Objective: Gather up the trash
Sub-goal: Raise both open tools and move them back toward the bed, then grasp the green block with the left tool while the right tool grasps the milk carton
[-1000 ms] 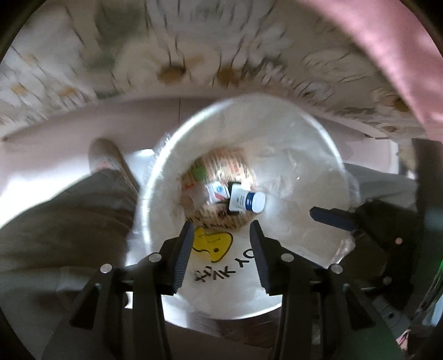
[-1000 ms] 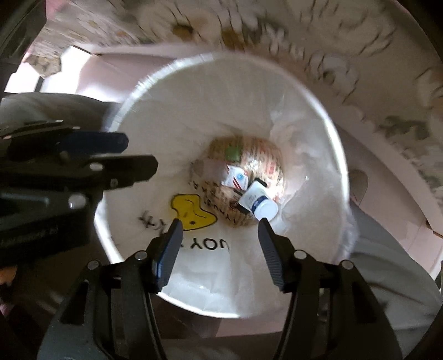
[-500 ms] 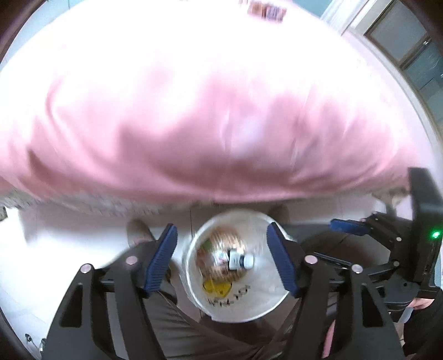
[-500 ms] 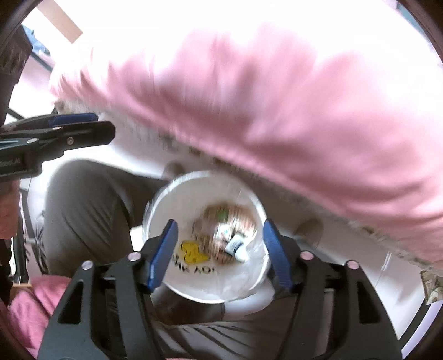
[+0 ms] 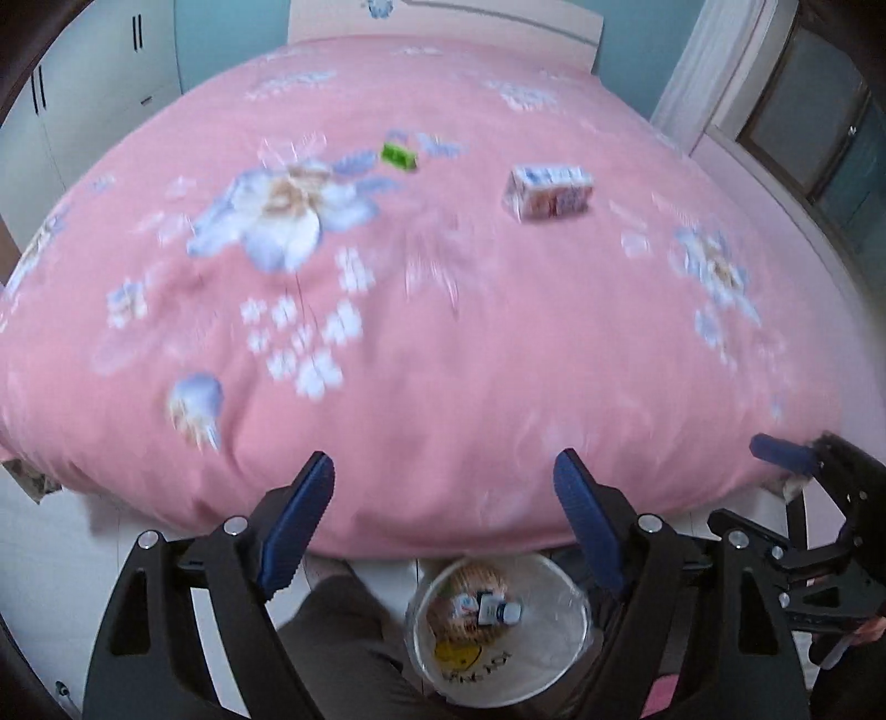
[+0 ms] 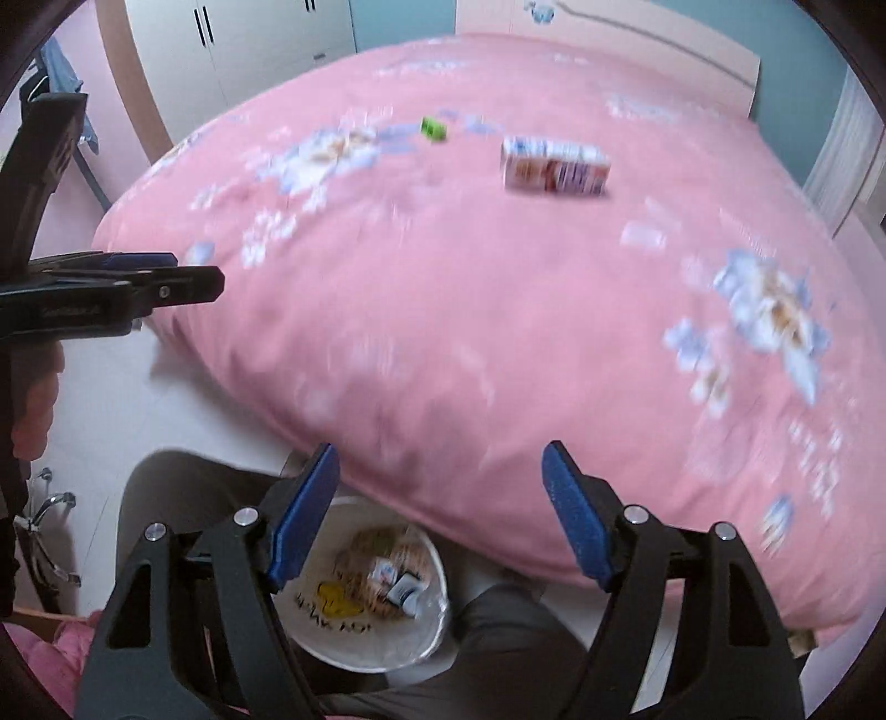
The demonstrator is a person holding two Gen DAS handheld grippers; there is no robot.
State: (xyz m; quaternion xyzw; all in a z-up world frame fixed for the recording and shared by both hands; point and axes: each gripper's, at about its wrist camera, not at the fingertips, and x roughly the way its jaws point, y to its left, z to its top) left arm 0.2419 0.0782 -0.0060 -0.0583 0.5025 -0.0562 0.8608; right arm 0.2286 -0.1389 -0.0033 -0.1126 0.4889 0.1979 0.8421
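Across the pink floral bedspread (image 5: 443, 310) that fills most of both views, two pieces of trash lie well apart from the grippers: a small white-and-red carton (image 5: 549, 193) on its side toward the far right, and a little green wrapper or box (image 5: 398, 155) farther back to its left, too blurred to name. White wardrobe doors (image 6: 249, 44) stand behind the bed on the left, a pale headboard (image 5: 443, 22) against a teal wall, and a curtained window (image 5: 803, 127) on the right.

Below the bed's near edge, on the light floor, sits a white lined trash bin (image 5: 559, 653) between the person's grey-trousered legs (image 6: 515, 648). Inside it lie a printed paper bag, a small white bottle (image 5: 498, 611) with a dark cap and another small packet.

The left gripper (image 5: 443, 487) and right gripper (image 6: 440, 476) both hang above the bin with jaws spread wide, having just been opening, and nothing between them. Nothing blocks the way to the carton.
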